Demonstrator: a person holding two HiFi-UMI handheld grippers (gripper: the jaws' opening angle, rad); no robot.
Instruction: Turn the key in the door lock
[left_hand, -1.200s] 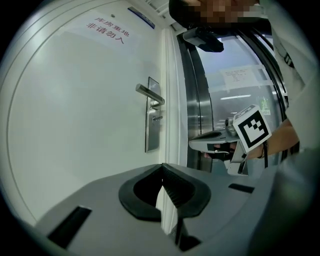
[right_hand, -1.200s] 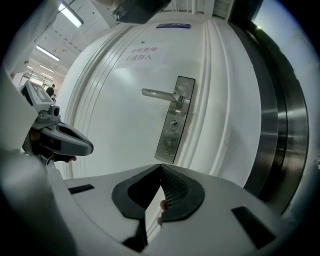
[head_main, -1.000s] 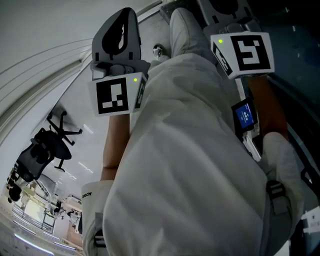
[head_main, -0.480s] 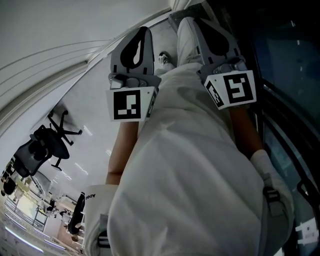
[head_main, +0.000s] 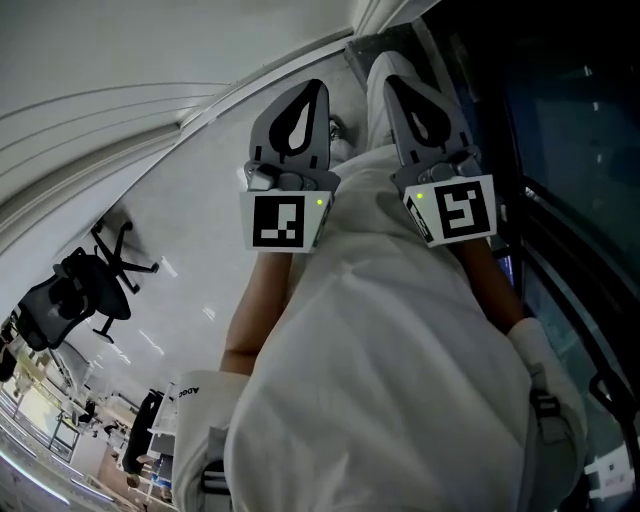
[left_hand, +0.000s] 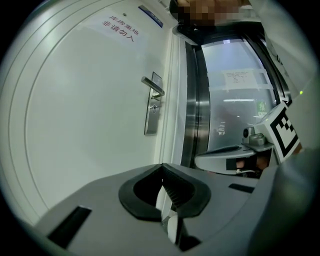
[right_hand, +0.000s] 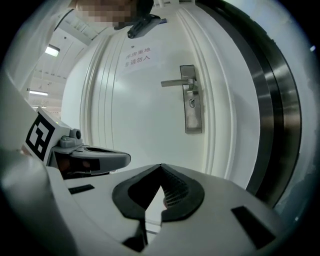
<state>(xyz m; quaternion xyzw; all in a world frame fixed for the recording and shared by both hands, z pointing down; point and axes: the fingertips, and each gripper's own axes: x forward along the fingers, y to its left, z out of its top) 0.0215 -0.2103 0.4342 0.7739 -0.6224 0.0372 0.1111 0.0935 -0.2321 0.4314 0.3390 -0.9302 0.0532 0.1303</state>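
Opposite door (right_hand: 145, 115), L claw (left_hand: 162, 167) & R claw (right_hand: 161, 167) pressed together; lock (right_hand: 191, 103) detail too small.

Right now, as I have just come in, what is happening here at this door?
A person stands in front of a white door and holds a gripper in each hand. The left gripper and the right gripper are both shut and hold nothing. Both point toward the door but are well short of it. The lever handle and its lock plate are untouched. Whether a key sits in the lock is too small to tell.
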